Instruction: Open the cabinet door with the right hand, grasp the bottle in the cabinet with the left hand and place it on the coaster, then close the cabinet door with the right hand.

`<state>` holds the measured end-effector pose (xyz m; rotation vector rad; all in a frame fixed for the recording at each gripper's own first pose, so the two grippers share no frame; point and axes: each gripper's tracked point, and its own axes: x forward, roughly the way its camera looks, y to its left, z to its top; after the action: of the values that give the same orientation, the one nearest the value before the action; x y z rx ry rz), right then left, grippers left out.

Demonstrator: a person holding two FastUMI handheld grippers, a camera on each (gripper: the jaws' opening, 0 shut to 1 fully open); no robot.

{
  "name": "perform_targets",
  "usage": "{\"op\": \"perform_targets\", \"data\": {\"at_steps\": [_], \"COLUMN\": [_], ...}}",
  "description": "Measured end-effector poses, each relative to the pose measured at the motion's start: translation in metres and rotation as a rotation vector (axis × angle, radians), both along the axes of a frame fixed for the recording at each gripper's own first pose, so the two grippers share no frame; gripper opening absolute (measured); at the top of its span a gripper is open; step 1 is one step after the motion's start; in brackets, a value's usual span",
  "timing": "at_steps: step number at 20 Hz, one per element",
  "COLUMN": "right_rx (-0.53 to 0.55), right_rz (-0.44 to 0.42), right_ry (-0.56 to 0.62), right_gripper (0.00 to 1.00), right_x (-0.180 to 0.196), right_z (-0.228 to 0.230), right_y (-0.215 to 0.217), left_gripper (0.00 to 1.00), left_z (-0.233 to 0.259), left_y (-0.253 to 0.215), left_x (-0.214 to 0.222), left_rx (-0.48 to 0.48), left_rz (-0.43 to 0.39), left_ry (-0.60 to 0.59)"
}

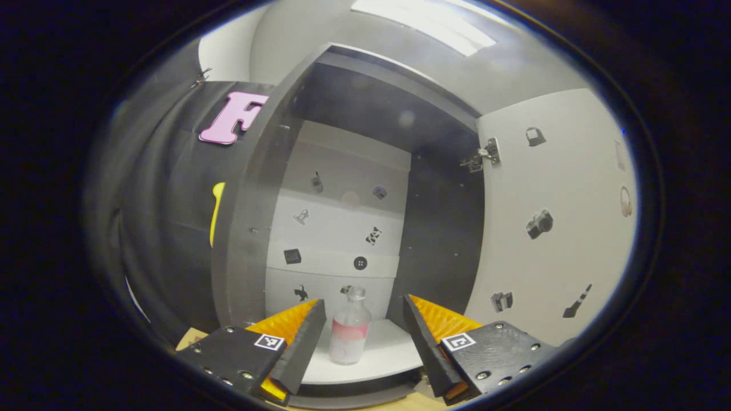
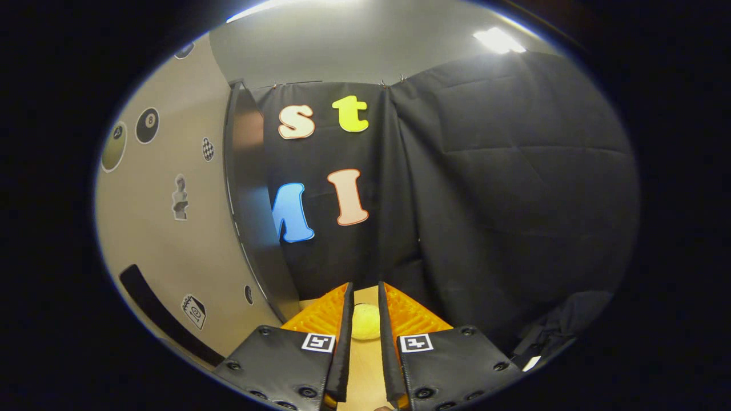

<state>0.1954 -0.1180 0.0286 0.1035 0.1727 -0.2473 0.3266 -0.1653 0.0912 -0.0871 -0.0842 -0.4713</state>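
1. My left gripper (image 1: pixel 365 328) is spread wide, one finger on each side of the bottle (image 1: pixel 349 334), and neither finger touches it.
2. The bottle stands upright on the pale bottom shelf (image 1: pixel 388 354) inside the cabinet (image 1: pixel 251 228). It is clear, with a pink band around its middle and a narrow neck on top.
3. The bottle sits towards the front of that shelf, closer to my left finger than to my right one.
4. The cabinet door (image 1: pixel 557 217) is swung open on the right side of the left gripper view. Its pale inner face carries small picture stickers, and a metal hinge (image 1: pixel 482 157) shows at its top corner.
5. The back of the cabinet is pale too, with more little stickers scattered across it.
6. My right gripper (image 2: pixel 365 331) is narrowed to a slim gap, its fingers almost parallel, and nothing is pinched between them.
7. Beyond that gap a small round yellow thing (image 2: pixel 365 321) lies on the wooden worktop (image 2: pixel 362 377); I cannot tell what it is.
8. In the right gripper view the door's outer face (image 2: pixel 171 228) fills the left side, with its dark edge beside the black cloth wall (image 2: pixel 502 200).
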Motion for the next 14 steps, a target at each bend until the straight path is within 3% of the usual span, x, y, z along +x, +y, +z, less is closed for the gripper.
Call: {"op": "perform_targets", "data": {"at_steps": [2, 4, 7, 9, 14], "right_rx": [0.016, 0.024, 0.015, 0.008, -0.006], "right_rz": [-0.018, -0.027, -0.027, -0.045, -0.039], "right_ry": [0.003, 0.002, 0.02, 0.026, 0.061], "right_gripper": [0.46, 0.44, 0.78, 0.88, 0.88], "right_x": [0.008, 0.014, 0.021, 0.024, 0.033], "right_z": [-0.003, -0.005, -0.012, -0.014, -0.024], "right_y": [-0.011, -0.018, -0.023, -0.029, -0.031], "left_gripper": [0.84, 0.82, 0.82, 0.84, 0.86], "left_z": [-0.008, -0.02, -0.035, -0.044, -0.062], "left_y": [-0.014, -0.02, -0.027, -0.029, -0.039], "left_x": [0.021, 0.041, 0.062, 0.079, 0.097], "left_rx": [0.021, 0.035, 0.069, 0.085, 0.105], "left_rz": [0.001, 0.005, 0.012, 0.014, -0.019], "left_ry": [0.004, 0.025, 0.043, 0.057, 0.096]}}
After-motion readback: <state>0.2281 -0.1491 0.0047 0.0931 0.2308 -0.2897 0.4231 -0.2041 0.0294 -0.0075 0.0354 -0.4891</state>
